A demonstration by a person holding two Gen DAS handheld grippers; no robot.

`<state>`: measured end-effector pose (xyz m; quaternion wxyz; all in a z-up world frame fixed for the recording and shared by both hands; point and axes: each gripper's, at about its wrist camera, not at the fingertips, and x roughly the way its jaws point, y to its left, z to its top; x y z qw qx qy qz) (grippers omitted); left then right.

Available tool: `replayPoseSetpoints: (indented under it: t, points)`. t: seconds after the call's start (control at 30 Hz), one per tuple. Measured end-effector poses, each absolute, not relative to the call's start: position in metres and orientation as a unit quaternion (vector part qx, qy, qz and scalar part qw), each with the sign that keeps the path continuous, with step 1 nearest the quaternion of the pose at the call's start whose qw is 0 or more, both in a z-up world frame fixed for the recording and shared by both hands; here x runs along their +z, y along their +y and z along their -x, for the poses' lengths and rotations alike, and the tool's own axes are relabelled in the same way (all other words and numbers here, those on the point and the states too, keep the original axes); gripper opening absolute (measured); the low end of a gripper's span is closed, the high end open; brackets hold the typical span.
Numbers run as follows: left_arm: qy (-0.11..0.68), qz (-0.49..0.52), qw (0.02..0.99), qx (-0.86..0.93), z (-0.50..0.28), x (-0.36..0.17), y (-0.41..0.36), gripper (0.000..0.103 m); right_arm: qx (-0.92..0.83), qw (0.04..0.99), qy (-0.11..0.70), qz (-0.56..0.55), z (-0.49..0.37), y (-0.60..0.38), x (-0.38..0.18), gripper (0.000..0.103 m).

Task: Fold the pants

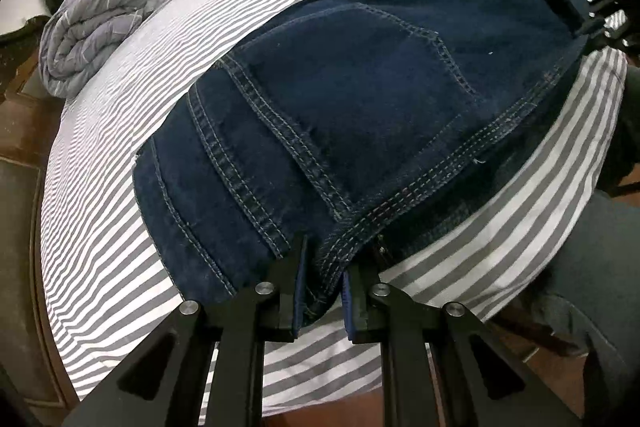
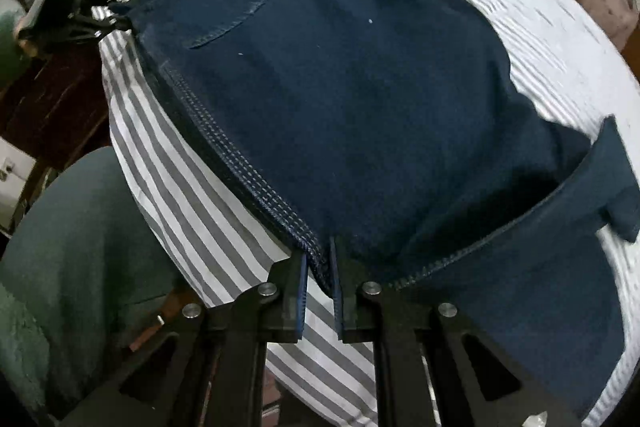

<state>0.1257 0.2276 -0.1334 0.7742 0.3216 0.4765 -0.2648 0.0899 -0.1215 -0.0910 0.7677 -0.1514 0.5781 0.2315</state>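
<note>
Jeans (image 1: 360,99) of dark blue denim with pale contrast stitching lie spread on the grey-and-white striped bedsheet (image 1: 120,227). Left gripper (image 1: 325,267) is clamped on their near stitched edge; right gripper (image 2: 320,267) pinches the same seamed edge farther along.

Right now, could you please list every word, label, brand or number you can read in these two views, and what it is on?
None: there is no readable text in either view.
The jeans show only stitching and a back pocket, with no legible tag.
The striped sheet and rolled quilt carry no print.
</note>
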Motion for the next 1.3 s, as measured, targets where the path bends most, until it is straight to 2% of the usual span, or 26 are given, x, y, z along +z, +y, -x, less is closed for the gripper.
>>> replayPoseSetpoints:
  t: [0.4,0.63,0.67,0.73,0.8,1.17,1.3]
  points:
    - [0.478,-0.365,0.752,-0.270,-0.117,-0.136,0.218,0.016,0.229,0.762,0.590,0.139,-0.095,-0.129,-0.100,0.013]
    - [0.476,-0.354,0.764,-0.253,-0.118,-0.140,0.219,0.017,0.217,0.762,0.596,0.135,-0.098,-0.125,-0.107,0.015]
    - [0.477,-0.355,0.764,-0.251,-0.119,-0.140,0.219,0.017,0.217,0.761,0.597,0.130,-0.099,-0.126,-0.107,0.017]
    - [0.482,-0.359,0.760,-0.248,-0.119,-0.138,0.216,0.017,0.229,0.757,0.604,0.102,-0.101,-0.129,-0.105,0.037]
    - [0.484,-0.363,0.756,-0.249,-0.120,-0.135,0.215,0.018,0.231,0.754,0.609,0.088,-0.101,-0.131,-0.104,0.048]
    - [0.501,-0.326,0.762,-0.250,-0.129,-0.108,0.218,0.021,0.221,0.761,0.606,0.065,-0.093,-0.132,-0.092,0.053]
    - [0.490,-0.367,0.750,-0.249,-0.122,-0.111,0.213,0.022,0.221,0.765,0.603,0.058,-0.088,-0.137,-0.084,0.056]
